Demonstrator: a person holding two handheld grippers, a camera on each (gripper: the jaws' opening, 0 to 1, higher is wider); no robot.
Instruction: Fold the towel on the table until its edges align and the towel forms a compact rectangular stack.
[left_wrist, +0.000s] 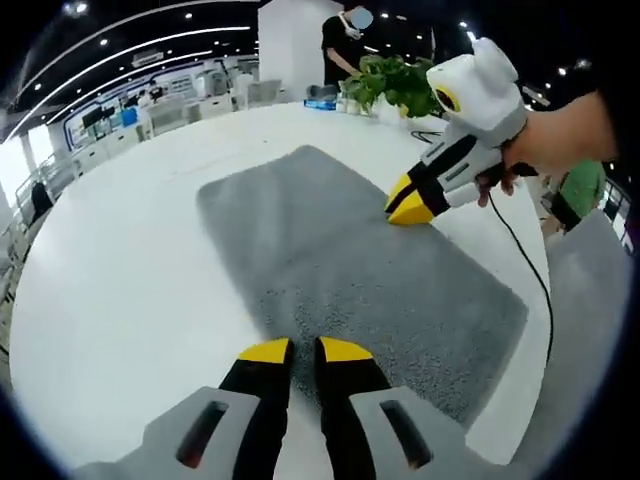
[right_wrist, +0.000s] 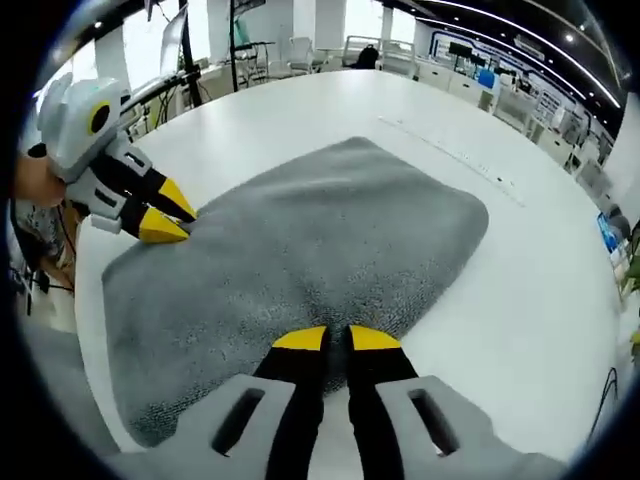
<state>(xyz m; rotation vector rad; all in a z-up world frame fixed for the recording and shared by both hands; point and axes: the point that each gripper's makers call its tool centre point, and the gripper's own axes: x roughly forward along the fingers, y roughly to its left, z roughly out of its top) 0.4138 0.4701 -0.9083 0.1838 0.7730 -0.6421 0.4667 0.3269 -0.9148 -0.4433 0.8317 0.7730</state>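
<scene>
A grey towel (left_wrist: 340, 250) lies spread flat on the round white table (left_wrist: 130, 270). My left gripper (left_wrist: 305, 350) rests at the towel's near long edge, jaws almost together on the cloth. On the opposite edge, my right gripper (left_wrist: 408, 208) is held by a hand (left_wrist: 560, 135), its yellow tips pinched on the hem. In the right gripper view the towel (right_wrist: 310, 230) stretches away from my right gripper (right_wrist: 336, 338), whose jaws are closed on its edge. The left gripper (right_wrist: 165, 222) sits at the far left side of the towel, tips down on the cloth.
A potted plant (left_wrist: 395, 80) stands at the table's far rim, with a person (left_wrist: 345, 45) behind it. A black cable (left_wrist: 530, 260) trails across the table from the right gripper. Bare table (right_wrist: 540, 290) surrounds the towel. Chairs (right_wrist: 300, 50) stand beyond the table.
</scene>
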